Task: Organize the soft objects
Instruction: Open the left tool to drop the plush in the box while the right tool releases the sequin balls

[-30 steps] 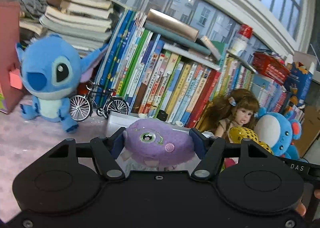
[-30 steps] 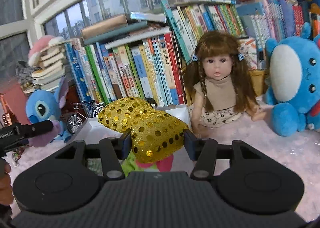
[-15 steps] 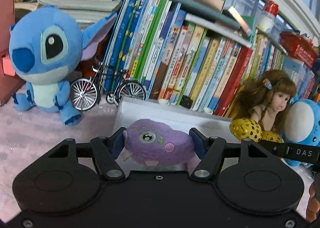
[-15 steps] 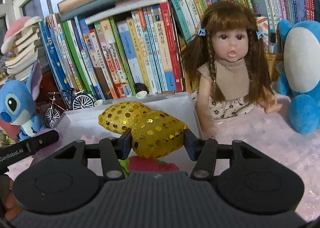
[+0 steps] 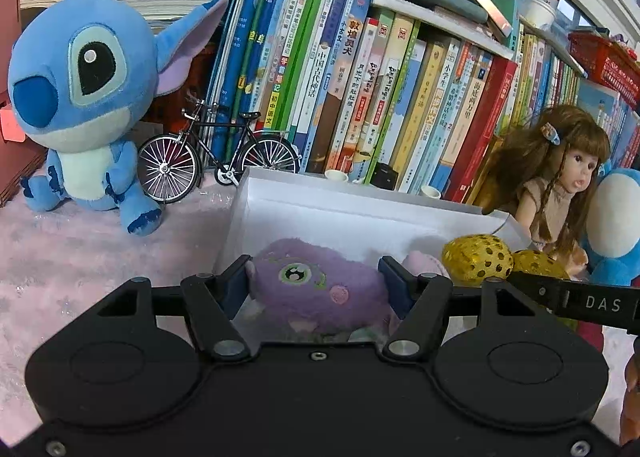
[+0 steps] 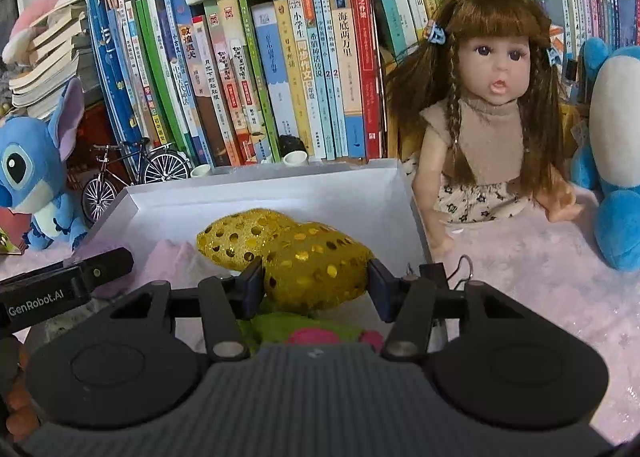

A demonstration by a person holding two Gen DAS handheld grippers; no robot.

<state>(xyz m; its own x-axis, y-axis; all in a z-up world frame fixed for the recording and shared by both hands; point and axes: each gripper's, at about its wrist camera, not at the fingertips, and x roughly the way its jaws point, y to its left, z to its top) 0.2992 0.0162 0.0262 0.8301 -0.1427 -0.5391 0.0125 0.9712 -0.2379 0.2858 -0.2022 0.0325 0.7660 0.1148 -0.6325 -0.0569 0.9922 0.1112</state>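
Nearest the lens, the left gripper [image 5: 314, 283] is clamped on a purple plush toy [image 5: 320, 291], pads pressing both flanks, the toy's long axis running across the jaws. Over on the other side, the right gripper [image 6: 314, 281] is squeezed around a gold sequined bow [image 6: 296, 257], gripping its near lobe while the other lobe juts forward and to the left. Both loads hang right over the open white box [image 6: 408, 209], and that is the relation that counts: the box floor lies directly below and just ahead of both grippers, so each drop looks to be a short way down. Inside the box, a pink soft thing [image 6: 170, 257] lies toward the left, and something green and pink [image 6: 316, 333] sits under the right gripper. Just beside the box's right wall sits a doll [image 6: 488, 109]. Beyond the left corner stand a model bicycle [image 5: 218, 159] and a blue Stitch plush [image 5: 80, 97]. At the back, a long row of books [image 5: 380, 97].
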